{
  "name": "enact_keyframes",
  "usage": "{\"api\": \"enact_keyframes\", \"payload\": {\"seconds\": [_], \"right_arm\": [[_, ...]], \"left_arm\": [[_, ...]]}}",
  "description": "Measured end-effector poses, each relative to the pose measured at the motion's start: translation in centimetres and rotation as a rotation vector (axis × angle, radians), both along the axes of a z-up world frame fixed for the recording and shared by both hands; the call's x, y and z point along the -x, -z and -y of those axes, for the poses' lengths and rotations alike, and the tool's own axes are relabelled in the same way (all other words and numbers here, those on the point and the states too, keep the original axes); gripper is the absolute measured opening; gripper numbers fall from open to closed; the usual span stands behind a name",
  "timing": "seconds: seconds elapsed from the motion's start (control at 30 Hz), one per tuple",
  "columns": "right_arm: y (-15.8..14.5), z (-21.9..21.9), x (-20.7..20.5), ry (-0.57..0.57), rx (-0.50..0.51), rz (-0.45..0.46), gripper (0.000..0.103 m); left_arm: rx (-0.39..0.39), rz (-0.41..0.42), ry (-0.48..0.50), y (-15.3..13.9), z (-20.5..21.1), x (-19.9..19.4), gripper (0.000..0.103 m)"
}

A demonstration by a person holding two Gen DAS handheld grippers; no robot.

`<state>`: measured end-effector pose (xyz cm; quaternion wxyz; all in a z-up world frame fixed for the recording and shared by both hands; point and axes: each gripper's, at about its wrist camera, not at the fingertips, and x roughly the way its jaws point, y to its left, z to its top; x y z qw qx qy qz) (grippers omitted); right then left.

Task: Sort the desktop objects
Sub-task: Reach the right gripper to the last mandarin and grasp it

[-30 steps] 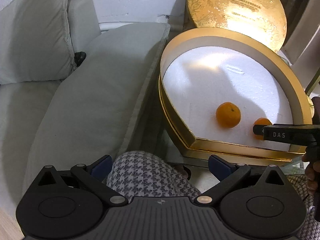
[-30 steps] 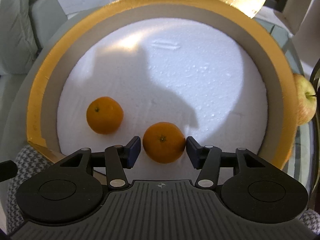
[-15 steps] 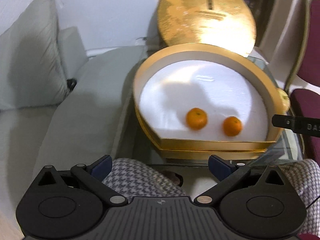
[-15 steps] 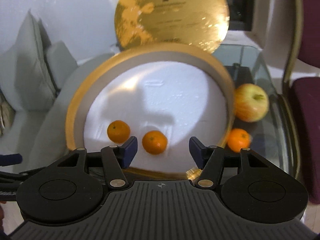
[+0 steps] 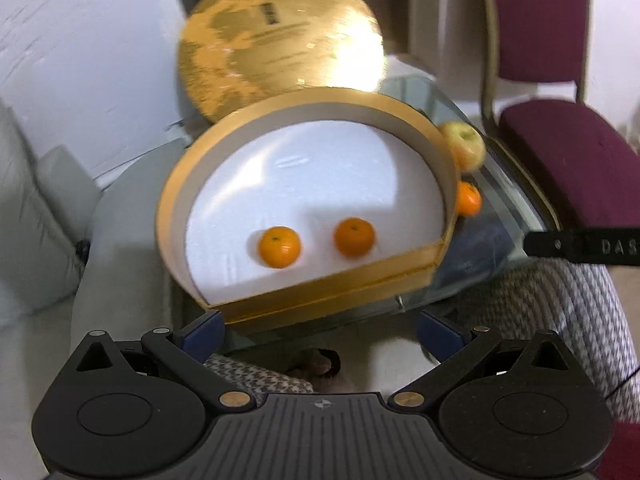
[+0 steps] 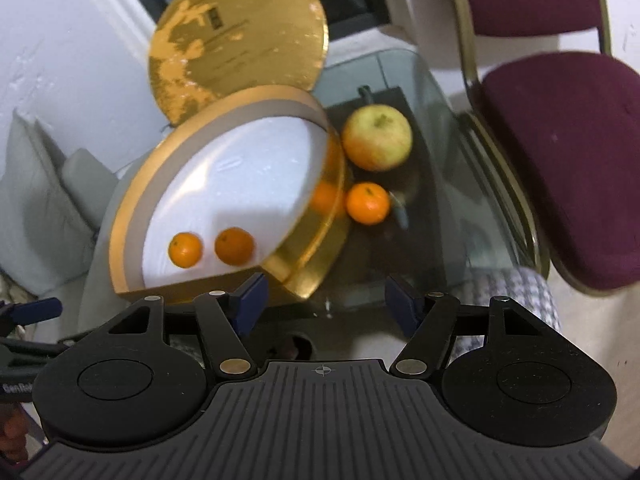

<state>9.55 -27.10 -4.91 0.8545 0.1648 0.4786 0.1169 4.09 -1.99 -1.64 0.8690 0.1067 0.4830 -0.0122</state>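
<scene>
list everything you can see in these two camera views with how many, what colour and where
tangerines in box: 2, orange, side by side on the white liner
tangerine on table: 1, orange, right of the box
apple: 1, yellow-green, behind that tangerine
box: 1, gold, on the glass table
lid: 1, gold, upright behind the box
chair: 1, maroon, right
cushions: grey, left
left gripper: black, open, empty
right gripper: black, open, empty

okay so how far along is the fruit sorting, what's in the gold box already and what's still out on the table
Done: two oranges, one beside the other, lie on the white liner of the gold box.
In hand: nothing. The left gripper and right gripper are both open and empty, short of the box.
Left: a third orange and an apple sit on the glass table, right of the box.
</scene>
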Motion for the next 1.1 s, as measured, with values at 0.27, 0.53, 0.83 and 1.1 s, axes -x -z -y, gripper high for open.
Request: {"api": "enact_keyframes", "payload": {"seconds": [0.27,0.53,0.83,1.1], "right_arm": [[1.1,0.2,0.8,-0.006,-0.014,-0.015,0.073],[2.3,0.6,-0.2,-0.002,-0.034,-0.03,0.075],[4.3,1.0,-3.6,-0.004,-0.003,-0.025,0.067],[6.7,1.2,-8.2,0.024,-0.014,-0.036,0.058]], "left_arm": [[-0.053,-0.037,0.042,0.6,1.4,-0.2,0.102],[-0.061,-0.072,0.019,1.6,1.5,-1.5,0.102],[-0.054,-0.102,-0.017,2.8,0.9,-4.4,0.102],[-0.035,-0.113,-0.076,3.4,-0.6,-7.0,0.102]]}}
